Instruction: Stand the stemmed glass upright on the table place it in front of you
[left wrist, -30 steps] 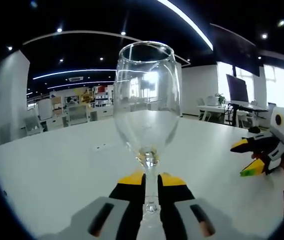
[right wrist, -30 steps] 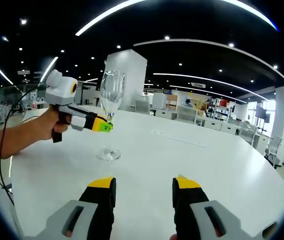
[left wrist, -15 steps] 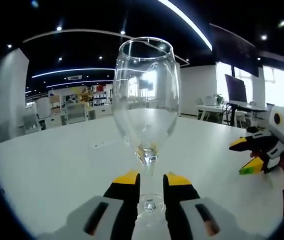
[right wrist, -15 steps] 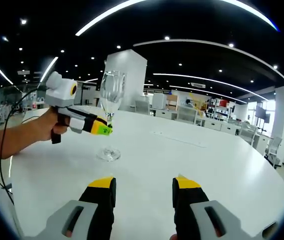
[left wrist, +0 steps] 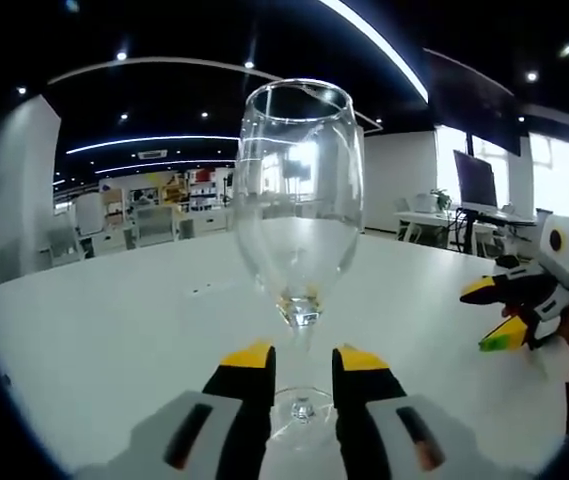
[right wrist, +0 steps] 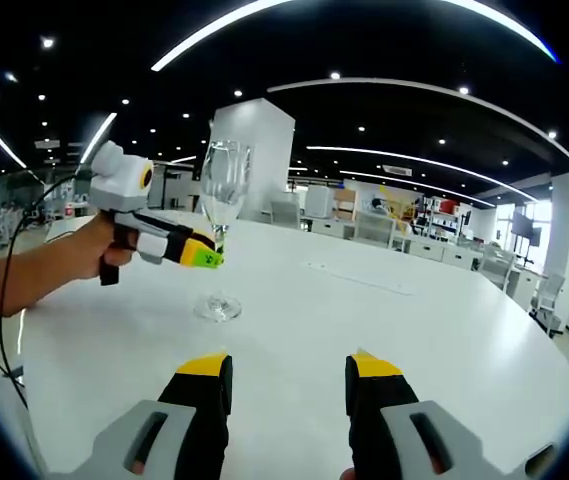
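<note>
A clear stemmed glass (left wrist: 299,200) stands upright on the white table (left wrist: 114,330), its round foot flat on the surface. My left gripper (left wrist: 302,358) is open, with a yellow-tipped jaw on each side of the thin stem and a gap to the glass on both. In the right gripper view the glass (right wrist: 222,190) stands at the left, and the left gripper (right wrist: 204,256), held by a hand, sits level with its stem. My right gripper (right wrist: 289,368) is open over bare table, well short of the glass. It also appears at the right as the right gripper (left wrist: 509,310).
The table (right wrist: 414,330) is wide and white, with a small inlaid plate (right wrist: 359,278) farther back. A person's forearm (right wrist: 34,275) and a black cable reach in from the left. Desks, chairs and a monitor (left wrist: 475,180) stand beyond the table.
The left gripper's jaws have opened off the glass stem and drawn back slightly. The glass stays standing. The right gripper has not moved.
</note>
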Demonstrator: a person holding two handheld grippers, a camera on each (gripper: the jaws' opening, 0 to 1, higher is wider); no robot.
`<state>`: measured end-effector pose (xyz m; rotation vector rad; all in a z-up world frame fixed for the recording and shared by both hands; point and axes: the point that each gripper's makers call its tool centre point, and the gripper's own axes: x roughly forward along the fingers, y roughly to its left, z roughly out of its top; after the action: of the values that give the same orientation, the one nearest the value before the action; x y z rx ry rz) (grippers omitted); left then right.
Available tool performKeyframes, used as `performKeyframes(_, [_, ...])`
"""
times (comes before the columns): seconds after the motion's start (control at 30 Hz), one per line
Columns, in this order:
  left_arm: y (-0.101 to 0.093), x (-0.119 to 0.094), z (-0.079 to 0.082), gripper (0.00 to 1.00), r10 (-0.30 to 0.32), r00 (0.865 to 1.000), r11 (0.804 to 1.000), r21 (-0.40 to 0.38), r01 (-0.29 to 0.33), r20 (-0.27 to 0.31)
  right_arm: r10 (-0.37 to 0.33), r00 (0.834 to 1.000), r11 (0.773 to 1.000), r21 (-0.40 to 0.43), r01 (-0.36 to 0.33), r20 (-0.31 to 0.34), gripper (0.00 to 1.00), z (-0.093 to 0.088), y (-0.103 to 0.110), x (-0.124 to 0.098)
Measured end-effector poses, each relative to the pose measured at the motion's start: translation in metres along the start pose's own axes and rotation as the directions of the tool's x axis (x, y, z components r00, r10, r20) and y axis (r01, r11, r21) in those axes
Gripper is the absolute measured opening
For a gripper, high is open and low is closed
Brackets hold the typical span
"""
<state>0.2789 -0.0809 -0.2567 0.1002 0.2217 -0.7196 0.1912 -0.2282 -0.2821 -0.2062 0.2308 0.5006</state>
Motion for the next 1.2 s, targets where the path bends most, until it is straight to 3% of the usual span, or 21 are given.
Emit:
performKeyframes(0.63, [0.001,-0.005,-0.001,0.27,0.006,1.000,1.000,-0.011,-0.006,0.004,0.002,1.000,1.000,0.002,-0.002,0.003,0.48,0.001,-0.001,-0.001])
performKeyframes(1.2, [-0.006,-0.025,0.003,0.36,0.012,0.998,0.999,-0.032,-0.011,0.056,0.009,1.000,1.000,-0.004,-0.009,0.002,0.48,0.001,-0.001,-0.001])
